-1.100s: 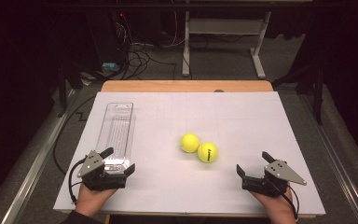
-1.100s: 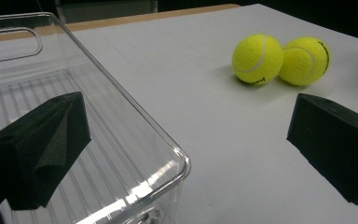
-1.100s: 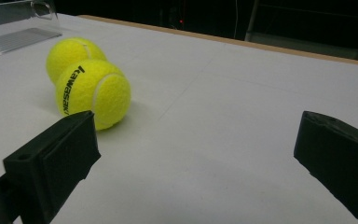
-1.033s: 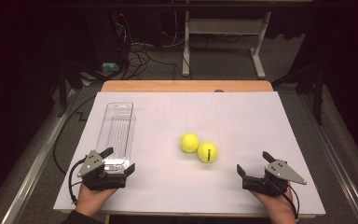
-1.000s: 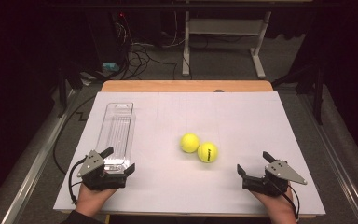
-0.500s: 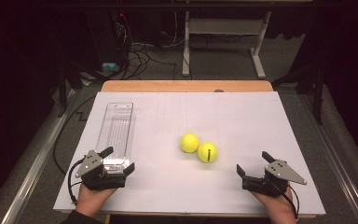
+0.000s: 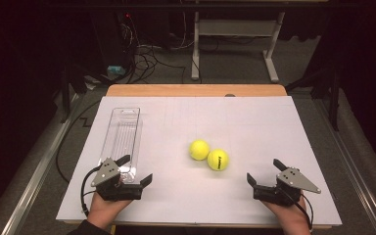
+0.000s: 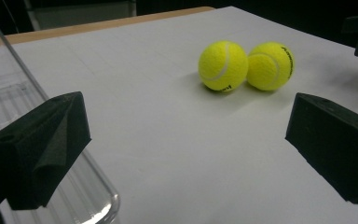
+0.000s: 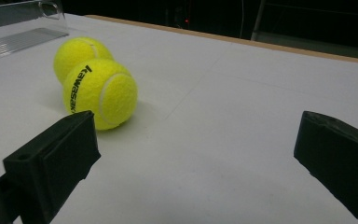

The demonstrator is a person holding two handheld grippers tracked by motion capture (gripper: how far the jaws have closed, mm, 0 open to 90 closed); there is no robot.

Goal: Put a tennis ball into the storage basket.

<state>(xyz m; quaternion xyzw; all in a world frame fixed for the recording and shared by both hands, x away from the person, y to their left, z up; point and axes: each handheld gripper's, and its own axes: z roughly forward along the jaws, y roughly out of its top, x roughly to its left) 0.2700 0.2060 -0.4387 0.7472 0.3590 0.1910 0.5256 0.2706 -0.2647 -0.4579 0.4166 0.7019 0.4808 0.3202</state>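
Observation:
Two yellow tennis balls touch each other mid-table: the left ball [image 7: 199, 149] and the right ball [image 7: 218, 159], the latter with black lettering. A long clear plastic tray [image 7: 121, 139] lies empty at the left. My left gripper [image 7: 135, 170] rests at the tray's near end, open, with nothing between its jaws. My right gripper [image 7: 263, 170] is open near the front right edge, a short way from the balls. In the left gripper view the balls [image 8: 223, 65] [image 8: 270, 65] lie ahead between the wide jaws. The right gripper view has the lettered ball [image 9: 100, 93] just beyond its left jaw.
A white sheet [image 7: 254, 122] covers the wooden table [image 7: 196, 90]. Beyond the far edge are cables and a desk frame [image 7: 235, 29] on a dark floor. The tray's rounded clear end [image 8: 9, 98] sits beside my left jaw.

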